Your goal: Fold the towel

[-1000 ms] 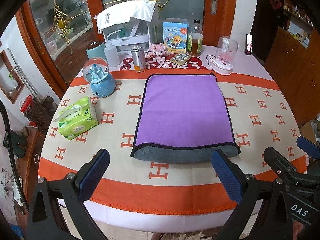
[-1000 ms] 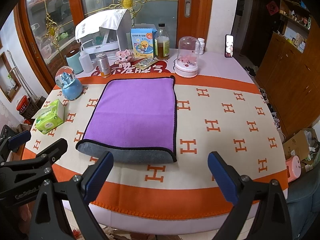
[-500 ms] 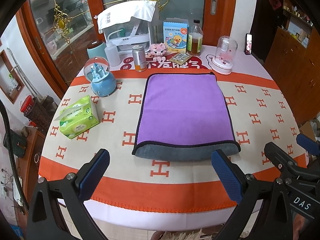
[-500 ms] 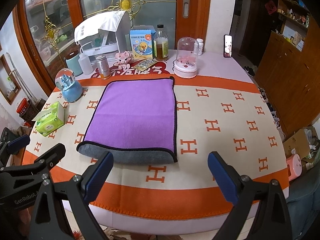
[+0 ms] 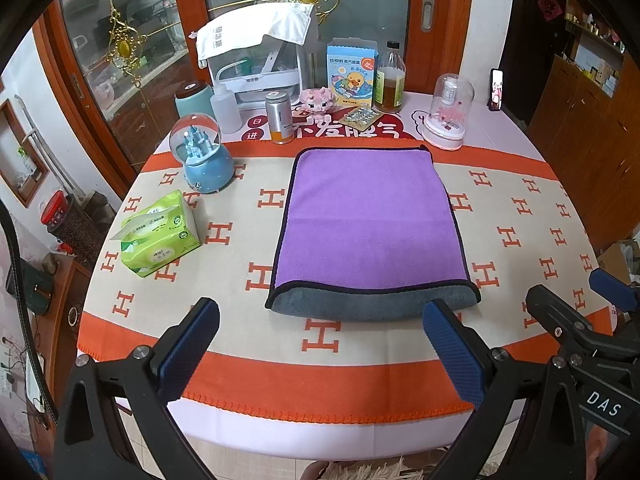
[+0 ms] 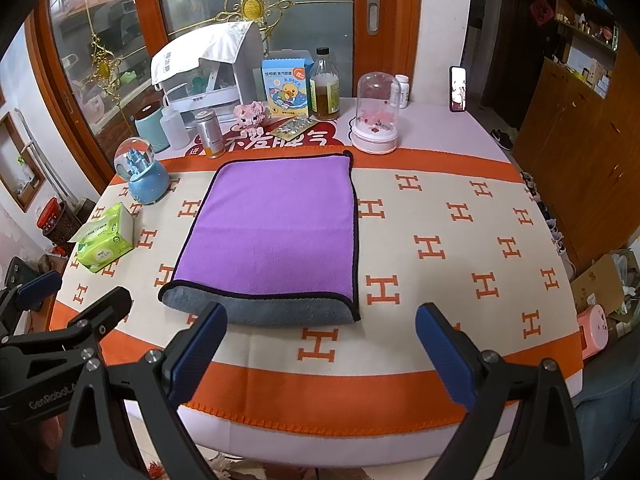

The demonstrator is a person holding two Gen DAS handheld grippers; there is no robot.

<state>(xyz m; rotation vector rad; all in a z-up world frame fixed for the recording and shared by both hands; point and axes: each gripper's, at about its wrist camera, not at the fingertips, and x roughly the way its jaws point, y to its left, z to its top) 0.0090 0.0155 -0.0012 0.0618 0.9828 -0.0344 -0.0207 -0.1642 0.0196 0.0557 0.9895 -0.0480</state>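
A purple towel [image 5: 370,216] with a black hem lies folded on the table, its grey underside showing along the near fold. It also shows in the right wrist view [image 6: 276,224]. My left gripper [image 5: 320,350] is open and empty, above the table's near edge, short of the towel. My right gripper [image 6: 322,350] is open and empty, near the towel's near right corner. The right gripper [image 5: 580,320] shows at the right of the left wrist view, and the left gripper [image 6: 60,320] at the left of the right wrist view.
A green tissue pack [image 5: 160,236] and a blue snow globe [image 5: 202,156] stand left of the towel. A metal can [image 5: 279,118], duck box [image 5: 352,76], bottle [image 5: 390,80], glass dome [image 5: 448,114] and white appliance [image 5: 256,56] line the back of the table.
Both grippers have drawn back and up slightly from the towel. The towel has not moved.
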